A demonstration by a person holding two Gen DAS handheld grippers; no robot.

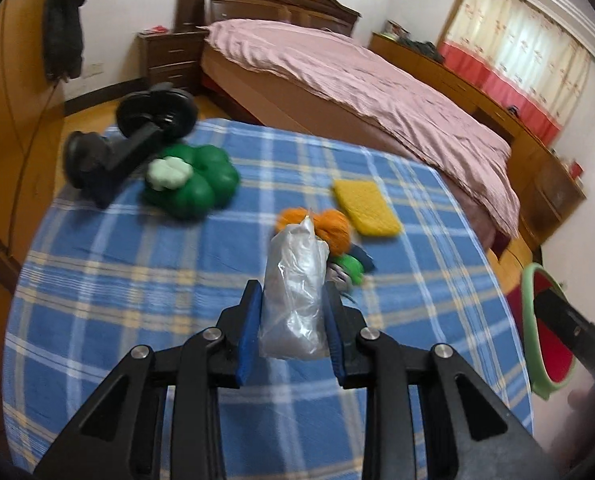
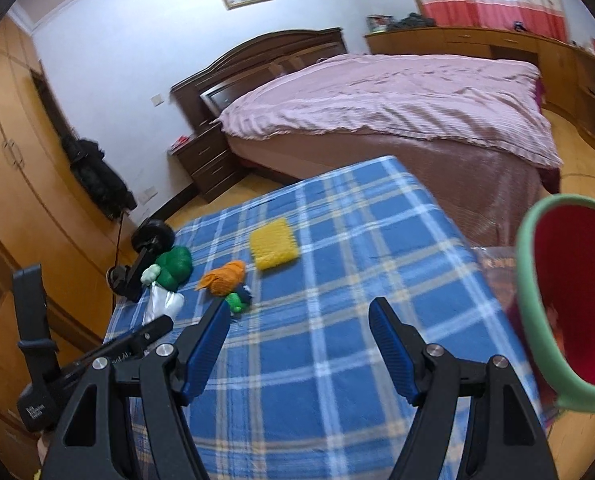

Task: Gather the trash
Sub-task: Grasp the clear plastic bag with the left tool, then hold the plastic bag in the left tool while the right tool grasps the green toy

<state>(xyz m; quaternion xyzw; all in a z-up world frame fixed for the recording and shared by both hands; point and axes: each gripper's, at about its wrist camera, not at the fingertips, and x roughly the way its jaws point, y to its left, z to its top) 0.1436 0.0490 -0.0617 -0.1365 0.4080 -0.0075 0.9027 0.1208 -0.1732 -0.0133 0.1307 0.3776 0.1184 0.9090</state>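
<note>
My left gripper (image 1: 291, 300) is shut on a crumpled clear plastic bag (image 1: 295, 292) and holds it above the blue plaid tablecloth (image 1: 137, 280). The bag also shows in the right wrist view (image 2: 163, 304), at the left. My right gripper (image 2: 299, 316) is open and empty above the cloth. A bin with a green rim and red inside (image 2: 569, 300) stands at the table's right edge; it shows in the left wrist view (image 1: 547, 328) too. An orange crumpled item (image 1: 329, 228) lies on the cloth with a small green item (image 1: 351, 268) beside it.
A yellow sponge (image 1: 365, 208), a green pumpkin-shaped toy (image 1: 193, 180) with a pale piece on it and a black stand (image 1: 137, 136) are on the table. A bed with a pink cover (image 1: 357, 80) is behind. Wooden cabinets (image 2: 13, 160) are on the left.
</note>
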